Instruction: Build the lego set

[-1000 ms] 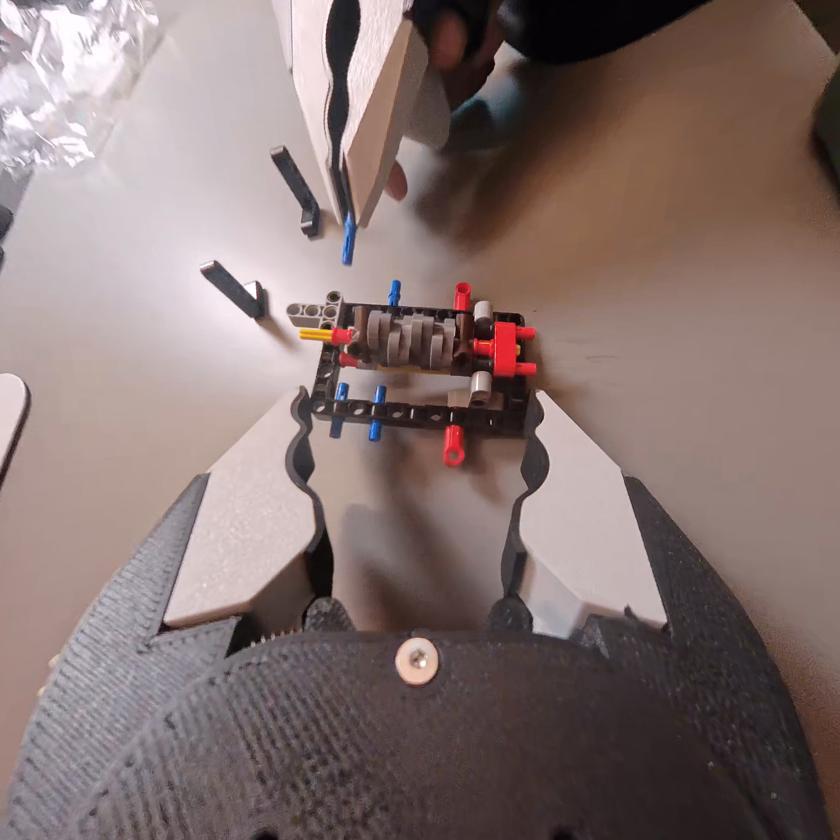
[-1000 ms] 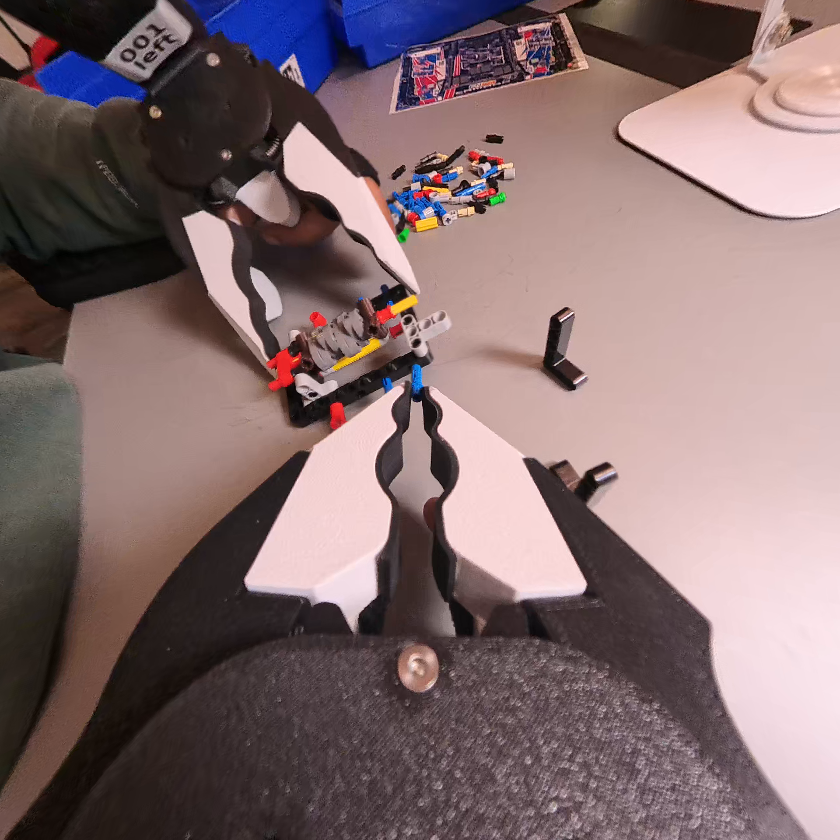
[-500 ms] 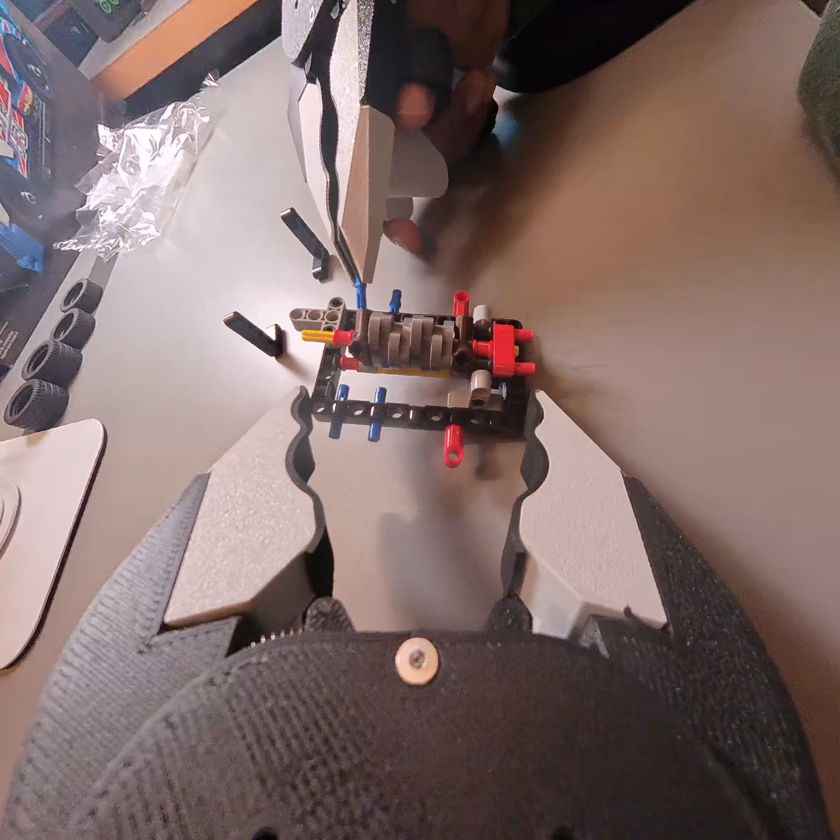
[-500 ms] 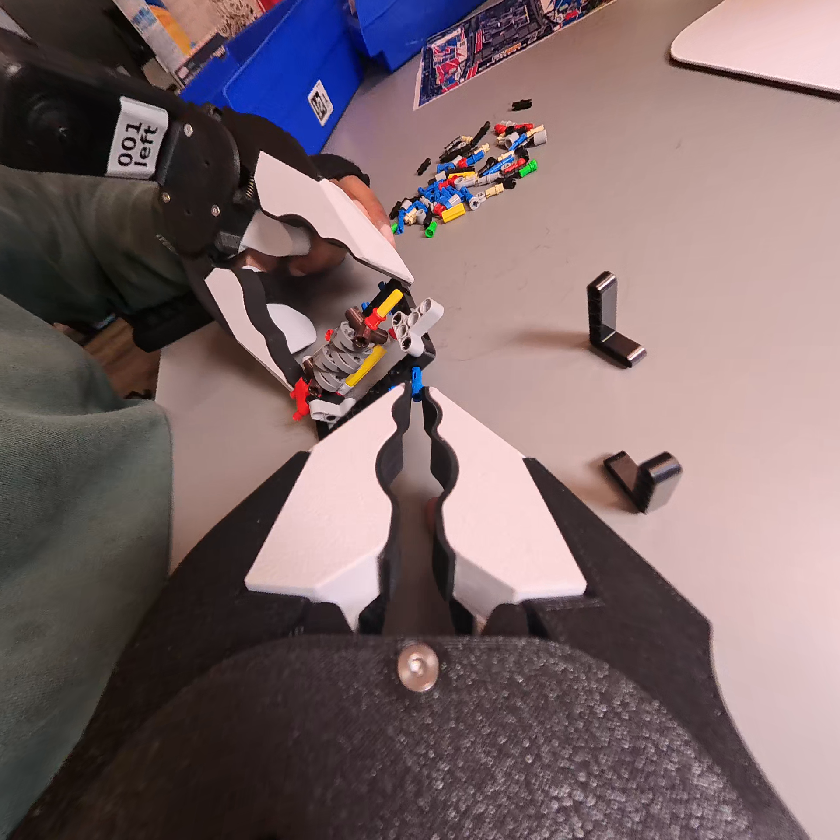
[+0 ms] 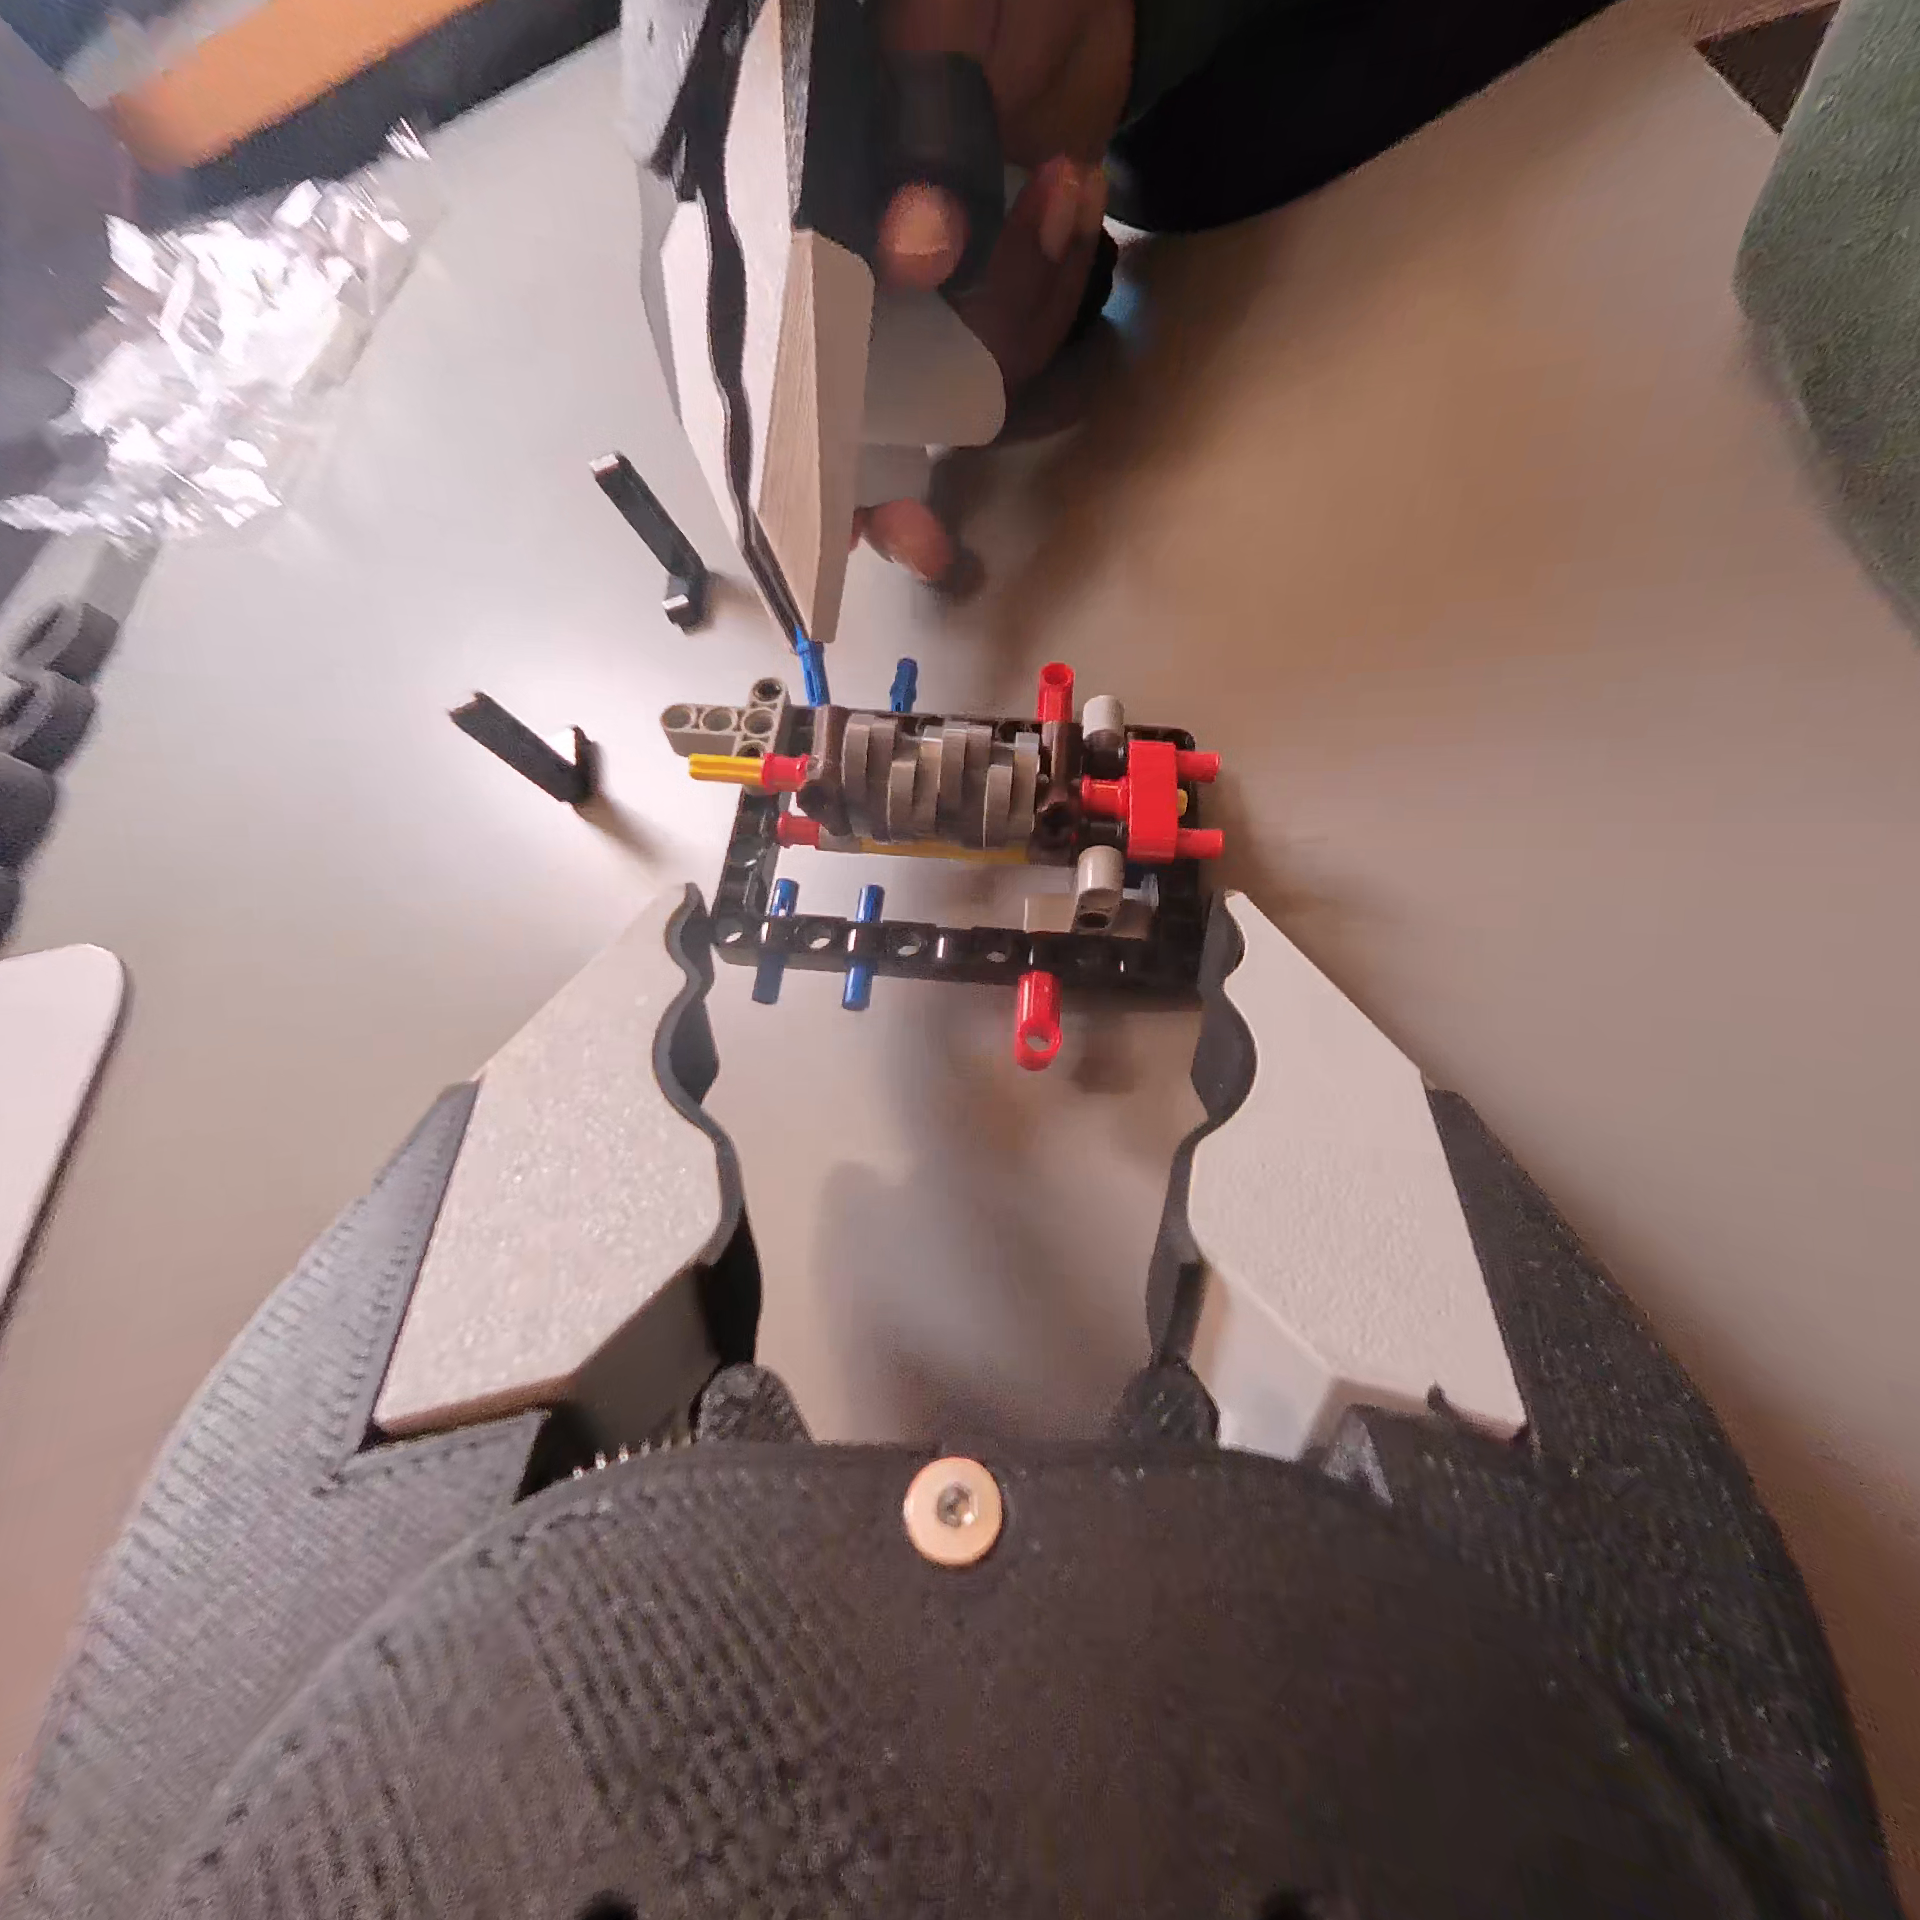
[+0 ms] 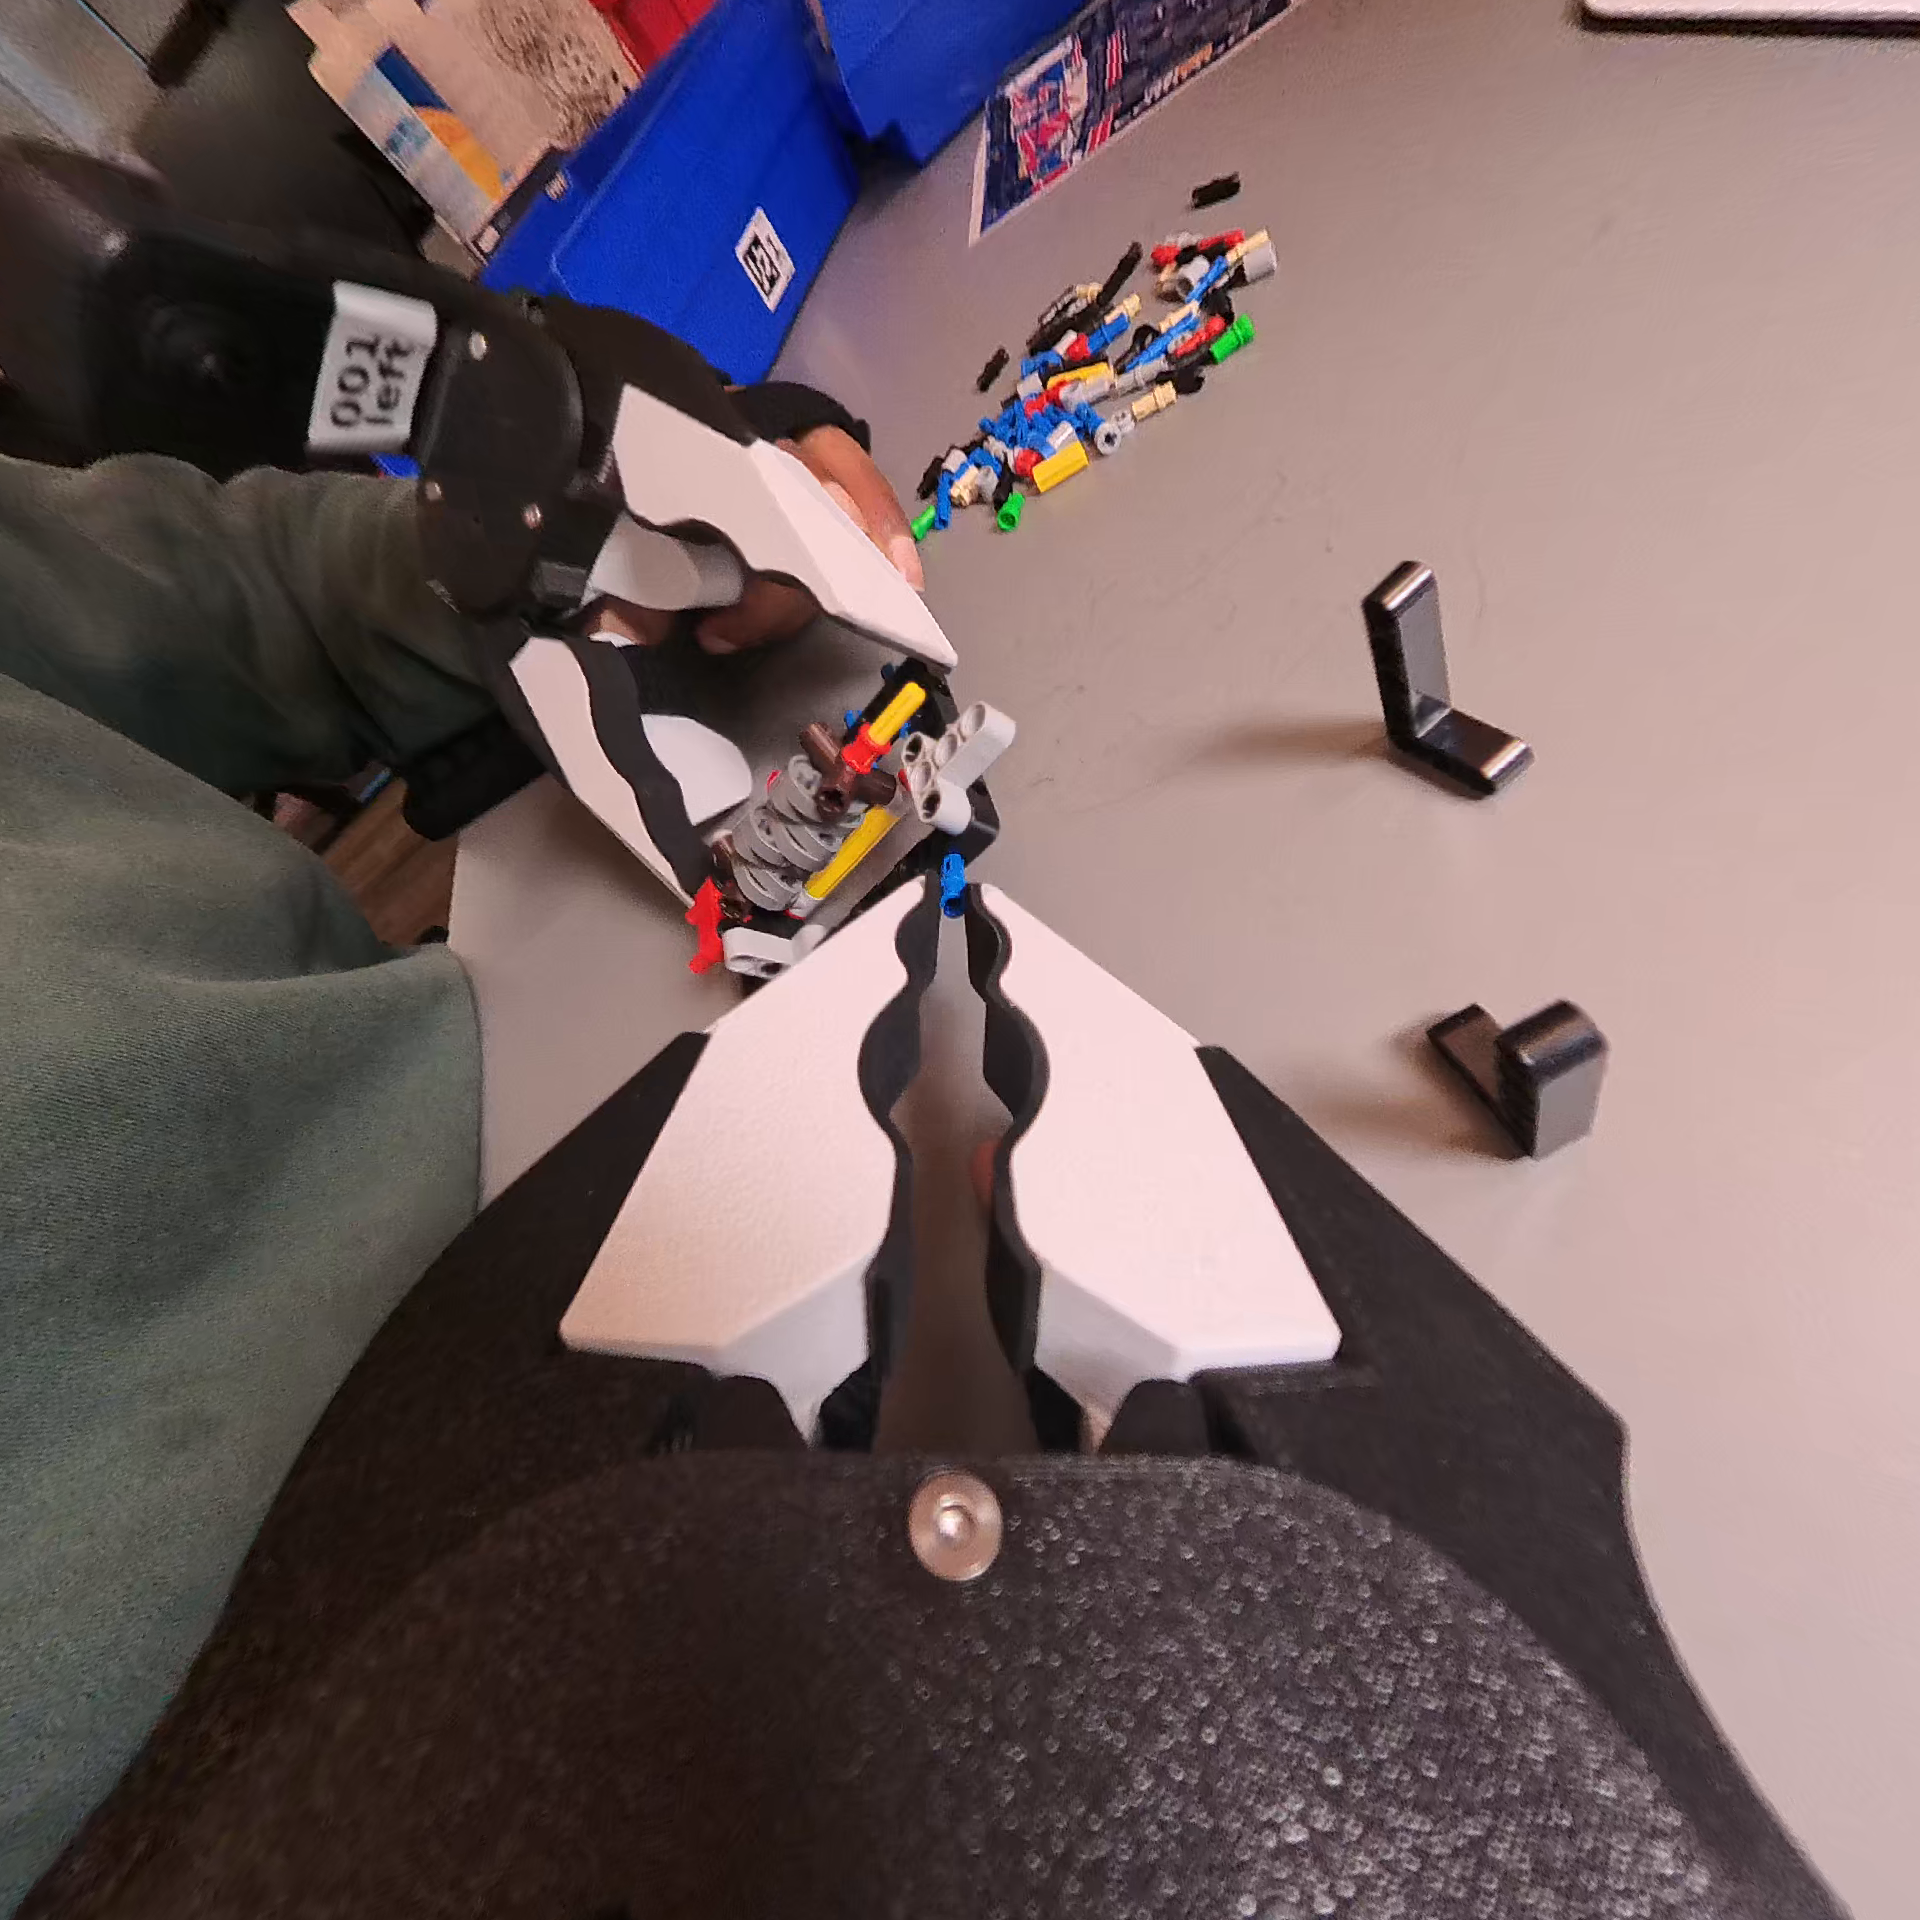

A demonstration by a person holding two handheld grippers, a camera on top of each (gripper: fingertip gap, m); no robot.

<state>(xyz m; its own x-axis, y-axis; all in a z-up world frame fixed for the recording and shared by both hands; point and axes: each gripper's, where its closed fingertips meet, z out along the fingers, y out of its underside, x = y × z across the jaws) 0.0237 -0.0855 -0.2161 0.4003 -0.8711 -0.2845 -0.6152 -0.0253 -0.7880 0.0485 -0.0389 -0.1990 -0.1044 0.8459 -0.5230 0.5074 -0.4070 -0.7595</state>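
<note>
The lego assembly [image 5: 935,800] is a black frame with grey gears, red and blue pins and a yellow axle. My left gripper [image 5: 956,920] is shut on it, one fingertip on each short end of the frame. My right gripper [image 6: 948,904] is shut on a small blue pin [image 6: 952,891]. The pin's tip is at the frame's far edge, next to the grey L-beam [image 6: 956,758]. In the left wrist view the right gripper [image 5: 805,613] comes down from above with the blue pin [image 5: 812,665] at its tip. The left gripper's fingers [image 6: 800,540] straddle the assembly [image 6: 821,831].
Two black L-shaped pieces [image 6: 1439,686] [image 6: 1527,1070] lie on the grey table to the right. A pile of loose pieces [image 6: 1101,374] is farther back, with blue bins [image 6: 675,208] and a booklet [image 6: 1091,104] behind. A plastic bag [image 5: 208,343] and tyres [image 5: 42,675] are at the left. Some 7 cm of space lies between my two pairs of fingers.
My right gripper has brought the blue pin down from above the table to the frame's far edge. The left gripper has kept its hold while both views tilted.
</note>
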